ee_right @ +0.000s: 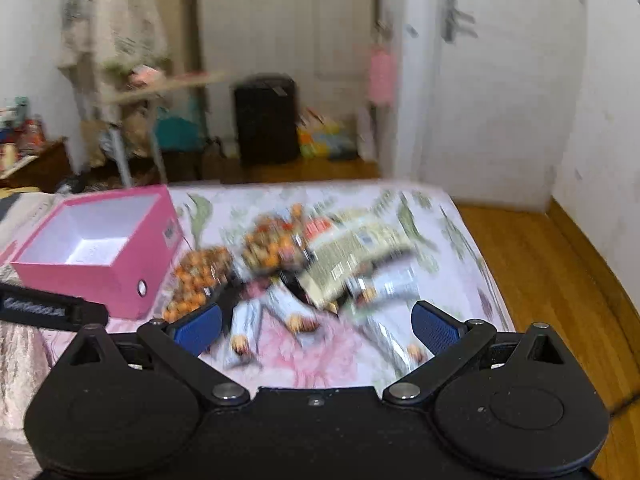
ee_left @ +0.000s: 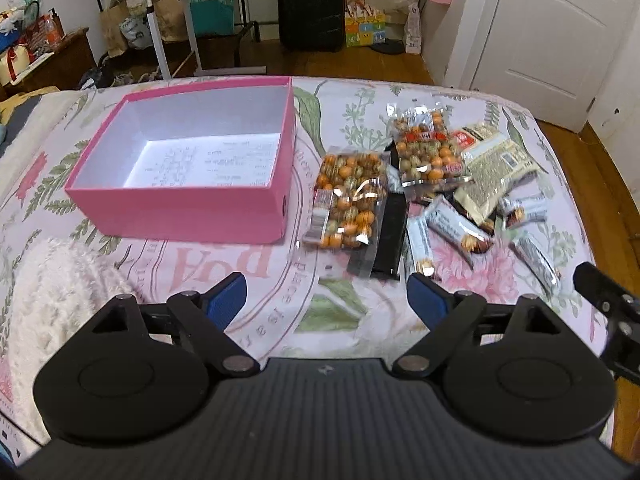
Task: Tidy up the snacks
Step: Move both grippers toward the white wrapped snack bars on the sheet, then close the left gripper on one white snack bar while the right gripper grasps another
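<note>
- Evidently the sorting has not started: the open pink cardboard box (ee_left: 182, 196) sits on the flower-print bedspread (ee_left: 256, 312) with only a printed paper sheet (ee_left: 208, 162) on its white floor.
- The snacks lie in one loose heap just to the right of the box: a clear packet of orange and green coated nuts (ee_left: 346, 202) nearest it, a second like packet (ee_left: 426, 148) further back, a beige printed pouch (ee_left: 494, 172), several silver-wrapped bars (ee_left: 454, 228), and a flat black packet (ee_left: 386, 240) partly under the rest.
- Left gripper (ee_left: 326, 302): blue pads spread wide, nothing between them, hanging over bare bedspread short of the heap.
- Right gripper (ee_right: 316, 330): pads likewise wide apart and empty; this view is motion-blurred, so what lies beneath is hard to read.
- Step in hand, as I judge it: approach for the first pick.
- Next move likely calls for lowering onto the near nut packet, closing across its short width, then lifting over the box's right wall (ee_left: 286, 164).
- Crinkly film may slip; the soft bedding will give under pressure.
- Room: box rim is the only real edge on that path; the bed's right edge drops to a wooden floor (ee_right: 540, 280) near the outer bars.
- A fluffy white blanket (ee_left: 52, 292) lies left of the gripper, clear of the route.
</note>
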Motion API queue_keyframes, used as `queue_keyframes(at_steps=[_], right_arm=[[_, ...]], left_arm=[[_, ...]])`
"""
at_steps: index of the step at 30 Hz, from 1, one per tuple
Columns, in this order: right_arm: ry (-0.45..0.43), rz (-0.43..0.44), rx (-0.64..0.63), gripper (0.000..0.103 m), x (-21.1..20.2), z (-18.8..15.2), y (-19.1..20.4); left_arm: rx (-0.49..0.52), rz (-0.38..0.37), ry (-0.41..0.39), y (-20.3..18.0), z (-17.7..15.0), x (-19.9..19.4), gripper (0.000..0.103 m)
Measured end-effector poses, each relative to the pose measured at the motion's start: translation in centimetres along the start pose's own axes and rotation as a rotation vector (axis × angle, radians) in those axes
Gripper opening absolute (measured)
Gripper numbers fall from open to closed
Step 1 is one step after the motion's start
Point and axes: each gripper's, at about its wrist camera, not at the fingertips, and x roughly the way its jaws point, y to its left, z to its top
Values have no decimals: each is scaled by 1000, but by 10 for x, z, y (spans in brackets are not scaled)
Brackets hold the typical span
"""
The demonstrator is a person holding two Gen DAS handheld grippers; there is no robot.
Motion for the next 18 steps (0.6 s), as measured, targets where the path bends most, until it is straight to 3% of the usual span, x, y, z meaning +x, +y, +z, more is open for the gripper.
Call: queue_keyframes(at_steps=[2, 4, 6, 9, 13, 16, 18], right_arm=[[-39, 36, -53, 100, 9, 2, -6], [8, 71, -110, 85, 28, 12, -11], [41, 170, -74, 77, 45, 11, -18], [61, 288, -28, 72, 73, 13, -30], [145, 398, 8, 61, 119, 9, -41], [242, 458, -9, 49, 157, -2, -44], [294, 493, -36, 48, 174, -8, -42]], left_arm=[[20, -14, -30, -7, 4, 8, 88], [30, -96, -51, -13, 11, 17, 88], [24, -167, -90, -19, 16, 28, 88], [69, -170, -94, -38, 25, 51, 87], [86, -214, 3, -56, 29, 90, 76], [91, -244, 103, -63, 23, 122, 58], [106, -257, 156, -69, 15, 141, 49]])
